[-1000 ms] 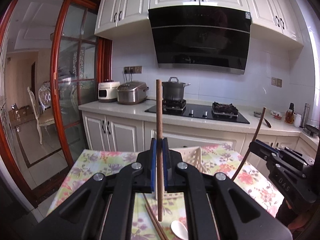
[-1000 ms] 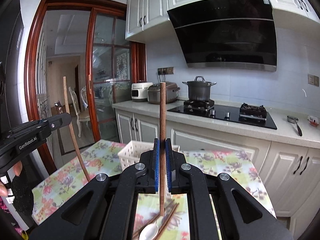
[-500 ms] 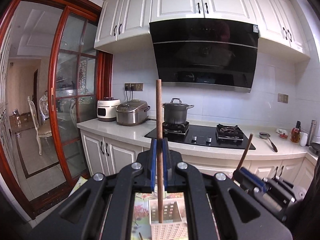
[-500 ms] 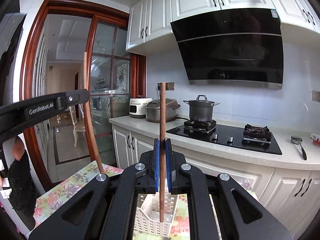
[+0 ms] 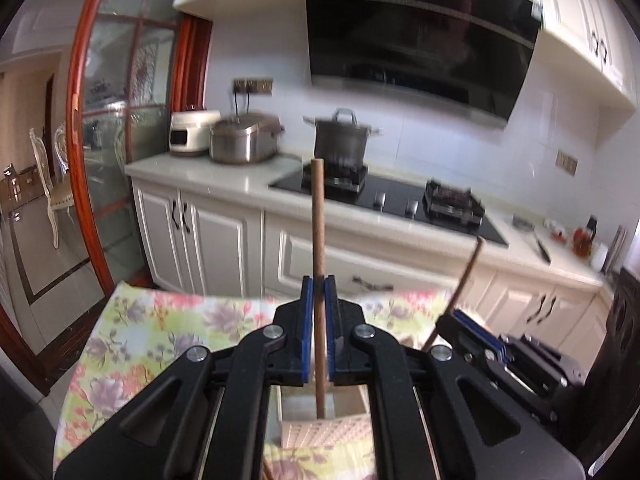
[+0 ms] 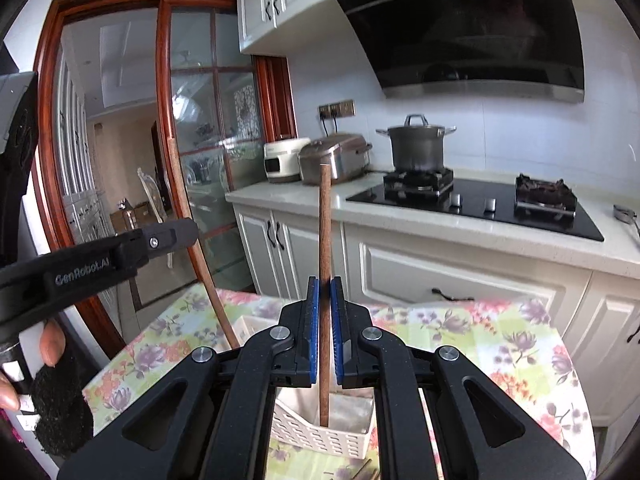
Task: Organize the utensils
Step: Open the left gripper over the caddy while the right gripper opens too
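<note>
Left claw, right claw clamping chopsticks above basket.

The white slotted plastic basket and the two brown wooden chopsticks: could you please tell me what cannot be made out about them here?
- White slotted plastic basket: both wrist views, gripper bodies hide its sides and contents.
- Left gripper's brown wooden chopstick: lower tip in the basket opening, contact unclear.
- Right gripper's brown wooden chopstick: the same.
- Left wrist view: blurred.

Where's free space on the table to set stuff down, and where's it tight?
Bare floral tablecloth right of the white basket, out to the table edge, and cloth on its left. Tight over the basket: left gripper and right gripper each hold a chopstick there.
</note>
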`<state>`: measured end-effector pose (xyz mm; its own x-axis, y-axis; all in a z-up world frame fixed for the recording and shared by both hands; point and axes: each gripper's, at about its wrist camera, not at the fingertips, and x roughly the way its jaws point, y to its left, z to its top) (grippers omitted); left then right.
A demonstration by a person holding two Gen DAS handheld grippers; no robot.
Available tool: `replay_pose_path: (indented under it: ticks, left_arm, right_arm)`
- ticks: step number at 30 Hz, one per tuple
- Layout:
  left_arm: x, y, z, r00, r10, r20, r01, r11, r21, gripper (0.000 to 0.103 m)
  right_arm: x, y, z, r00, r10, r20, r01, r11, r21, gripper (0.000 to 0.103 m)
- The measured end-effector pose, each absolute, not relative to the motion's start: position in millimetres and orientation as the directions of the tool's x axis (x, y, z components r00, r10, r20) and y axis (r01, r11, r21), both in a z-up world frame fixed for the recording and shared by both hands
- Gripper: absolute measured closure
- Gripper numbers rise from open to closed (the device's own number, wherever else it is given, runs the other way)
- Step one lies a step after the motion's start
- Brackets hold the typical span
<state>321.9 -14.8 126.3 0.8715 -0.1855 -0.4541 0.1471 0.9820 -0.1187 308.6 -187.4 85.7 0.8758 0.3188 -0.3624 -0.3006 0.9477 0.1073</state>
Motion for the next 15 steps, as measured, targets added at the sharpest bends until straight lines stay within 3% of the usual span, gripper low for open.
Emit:
replay_pose_path:
  ticks: [3,4,6,7,12,14,15]
  left_arm:
    - [332,-16,112,0.862,-0.145,-0.486,0.11,0.989,-0.099,0.095]
    - [335,-13,109,0.861,-0.134,-0.49,0.098,0.99,-0.099,0.09]
    - [336,-8,104,0.864,-0.124,-0.488,0.084,0.991,-0.103,0.081]
    - [335,-5,103,0.868,-0.114,-0.483,0.075,0.992,-0.1,0.076]
    - [324,6,95,0.885,-0.07,-0.461,0.034,0.996,-0.085,0.057]
    - [314,10,94,0.896,-0.045,-0.441,0.012,0.997,-0.076,0.046]
    - [309,10,94,0.903,-0.027,-0.428,-0.003,0.998,-0.069,0.035]
  right_arm:
    - [324,-182,73,0.86,0.301,-0.411,-0.284,0.953,0.105,0.088]
    - [327,-182,69,0.858,0.297,-0.42,-0.279,0.955,0.105,0.084]
    - [330,-183,65,0.856,0.297,-0.422,-0.273,0.955,0.117,0.059]
    - [329,-186,65,0.859,0.302,-0.412,-0.274,0.953,0.127,0.055]
    - [319,-193,58,0.868,0.292,-0.401,-0.264,0.956,0.126,0.054]
    - [314,-197,56,0.87,0.288,-0.4,-0.26,0.958,0.123,0.054]
    - [310,-199,54,0.873,0.283,-0.398,-0.257,0.959,0.117,0.054]
